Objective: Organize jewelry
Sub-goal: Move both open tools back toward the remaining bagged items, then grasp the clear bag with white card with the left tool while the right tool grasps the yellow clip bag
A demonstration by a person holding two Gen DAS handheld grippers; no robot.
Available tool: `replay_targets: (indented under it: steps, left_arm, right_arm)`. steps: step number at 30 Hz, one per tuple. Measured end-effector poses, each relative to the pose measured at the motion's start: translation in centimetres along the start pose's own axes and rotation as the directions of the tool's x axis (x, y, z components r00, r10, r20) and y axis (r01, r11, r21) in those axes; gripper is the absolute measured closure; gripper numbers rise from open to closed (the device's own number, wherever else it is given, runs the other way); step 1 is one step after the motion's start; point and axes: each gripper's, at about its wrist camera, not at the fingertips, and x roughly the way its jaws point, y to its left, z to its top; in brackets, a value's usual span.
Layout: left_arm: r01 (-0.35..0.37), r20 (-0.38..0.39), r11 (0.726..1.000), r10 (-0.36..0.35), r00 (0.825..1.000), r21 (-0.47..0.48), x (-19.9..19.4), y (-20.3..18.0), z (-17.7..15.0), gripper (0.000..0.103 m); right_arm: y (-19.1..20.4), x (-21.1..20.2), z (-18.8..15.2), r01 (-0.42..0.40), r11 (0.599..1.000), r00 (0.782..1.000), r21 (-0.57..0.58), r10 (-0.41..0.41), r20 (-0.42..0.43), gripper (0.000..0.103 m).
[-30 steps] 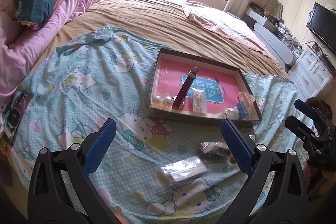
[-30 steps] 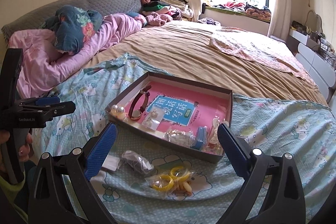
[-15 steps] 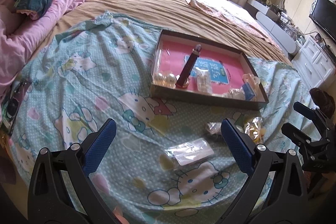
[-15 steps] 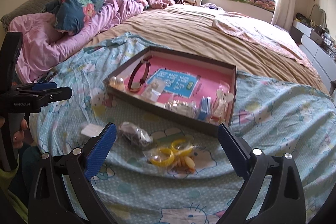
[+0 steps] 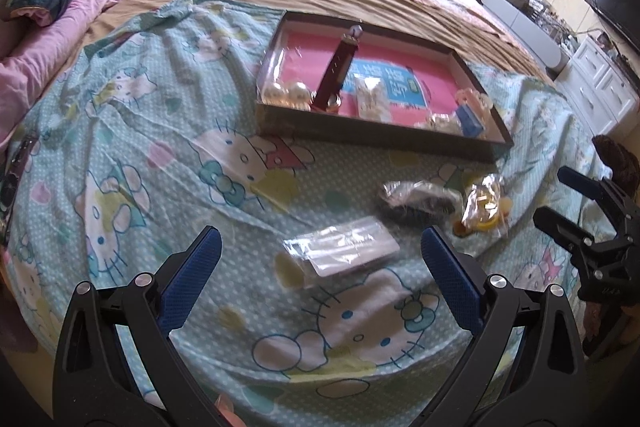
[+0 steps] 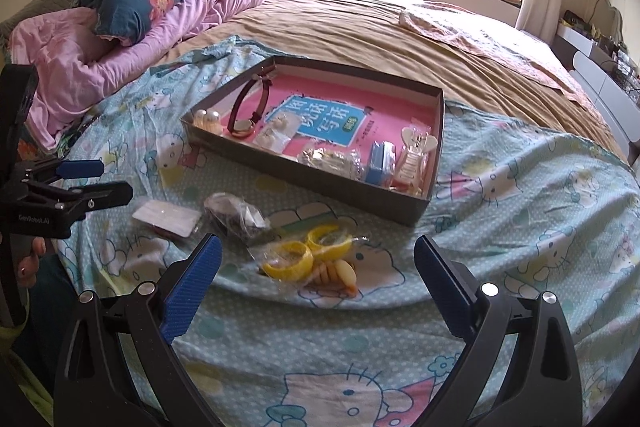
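Three small bags lie loose on the Hello Kitty sheet [image 5: 120,131] before the shallow box [image 6: 304,175]. Both my left gripper [image 5: 320,259] and right gripper [image 6: 316,267] gape wide, empty. A flat clear packet [image 5: 344,251] sits between my left fingertips; light, slippery film, I judge, best pinched by an edge. Yellow bangles [image 6: 304,255] lie just ahead of my right

Both tongs now sit lower and closer over the near edge of the bed than a second ago. The left tongs [image 5: 320,259] now frame the flat clear packet [image 5: 340,253], which earlier lay below them. The right tongs [image 6: 318,269] have closed in on the bag of yellow rings [image 6: 310,259]. Nothing on the bed itself has shifted.
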Motion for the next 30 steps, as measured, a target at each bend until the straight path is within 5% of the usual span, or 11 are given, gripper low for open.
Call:
replay_targets:
  steps: [13, 24, 30]
  left_arm:
    - [0.058, -0.109, 0.998, -0.061, 0.992, -0.024, 2.8, -1.0, -1.7, 0.01]
    - [0.003, -0.107, 1.0, -0.001, 0.994, 0.024, 5.6, -2.6, -0.9, 0.01]
    - [-0.005, -0.099, 0.998, 0.011, 0.995, 0.061, 6.1, -2.6, -0.8, 0.028]
  right_arm:
    - [-0.7, 1.1, -1.4, -0.006, 1.0, 0.999, 0.016, 0.007, -0.039, 0.007]
    - [-1.2, 2.7, -1.4, -0.004, 1.0, 0.997, 0.013, 0.005, -0.075, 0.007]
    - [-0.9, 3.9, -1.1, -0.026, 0.999, 0.994, -0.022, 0.024, -0.11, 0.007]
